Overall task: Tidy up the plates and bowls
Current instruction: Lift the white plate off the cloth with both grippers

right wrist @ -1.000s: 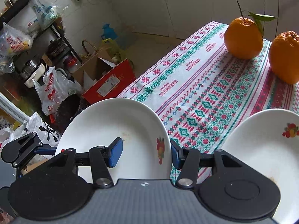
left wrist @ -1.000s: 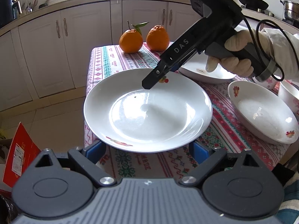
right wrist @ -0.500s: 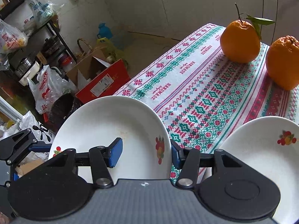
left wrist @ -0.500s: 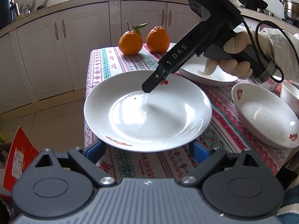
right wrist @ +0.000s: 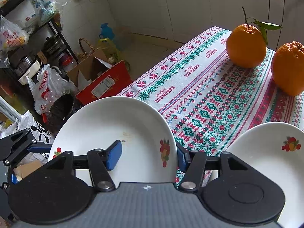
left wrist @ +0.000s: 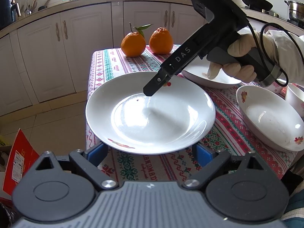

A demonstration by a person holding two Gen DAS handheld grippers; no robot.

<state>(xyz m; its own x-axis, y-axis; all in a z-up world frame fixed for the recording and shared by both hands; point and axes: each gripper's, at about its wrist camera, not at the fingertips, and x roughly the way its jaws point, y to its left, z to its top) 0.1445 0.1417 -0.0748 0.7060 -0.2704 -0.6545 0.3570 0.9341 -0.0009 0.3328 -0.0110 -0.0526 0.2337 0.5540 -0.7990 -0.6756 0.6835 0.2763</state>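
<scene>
The large white plate (left wrist: 150,114) sits at the worktop's (left wrist: 218,138) near left corner, overhanging its left edge. The right gripper (right wrist: 148,154) straddles the plate's far rim, one blue pad over the dish, the other outside the rim; its jaws are opening and no longer pinch it. The left gripper (left wrist: 150,152) stands wide at the plate's near rim, pads on either side below it, holding nothing. A shallow bowl (left wrist: 269,119) lies near the right edge.

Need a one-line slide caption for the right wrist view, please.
Right tool straddling the rim of a fruit-print plate, jaws opening, two oranges on the patterned tablecloth beyond.
</scene>
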